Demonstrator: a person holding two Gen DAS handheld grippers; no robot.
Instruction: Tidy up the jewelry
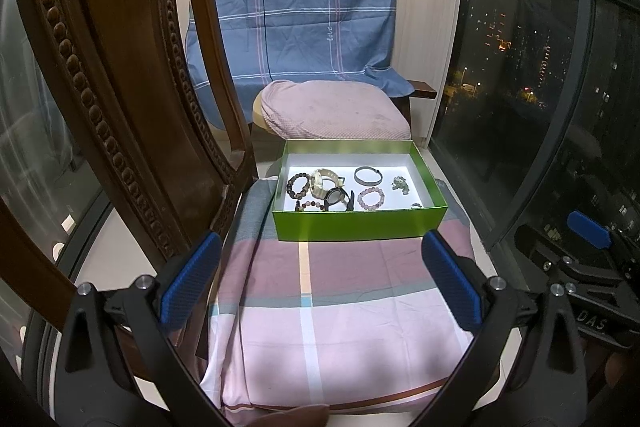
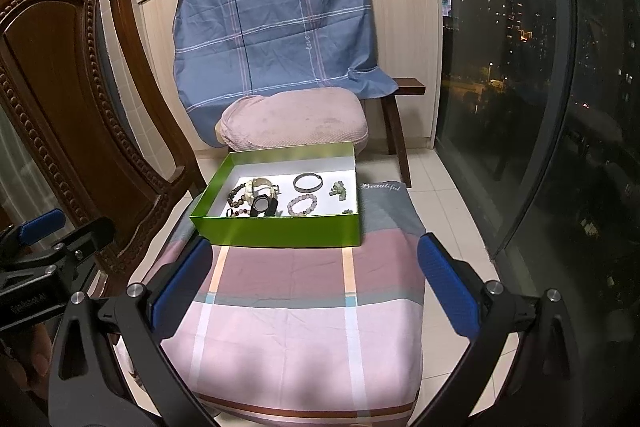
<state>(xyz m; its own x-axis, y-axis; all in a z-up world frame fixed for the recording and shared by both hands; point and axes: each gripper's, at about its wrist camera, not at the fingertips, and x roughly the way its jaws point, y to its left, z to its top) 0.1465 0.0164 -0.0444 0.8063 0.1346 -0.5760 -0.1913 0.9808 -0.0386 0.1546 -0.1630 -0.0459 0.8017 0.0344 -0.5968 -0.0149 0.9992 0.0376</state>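
A green box [image 1: 356, 225] with a white floor sits at the far end of a plaid cloth. It also shows in the right wrist view [image 2: 280, 229]. Inside lie a dark bead bracelet [image 1: 299, 185], a pale watch [image 1: 325, 181], a black watch [image 1: 339, 198], a metal bangle [image 1: 368, 175], a pink bead bracelet [image 1: 371, 197] and a green piece [image 1: 400, 184]. My left gripper [image 1: 320, 279] is open and empty, short of the box. My right gripper [image 2: 316, 283] is open and empty, also short of the box.
The plaid cloth [image 1: 340, 307] covers a low seat. A carved wooden chair [image 1: 112, 87] stands close on the left. A pink cushion [image 1: 336, 115] and a blue cloth [image 1: 300, 11] over a chair lie behind the box. A dark window [image 1: 540, 87] is on the right.
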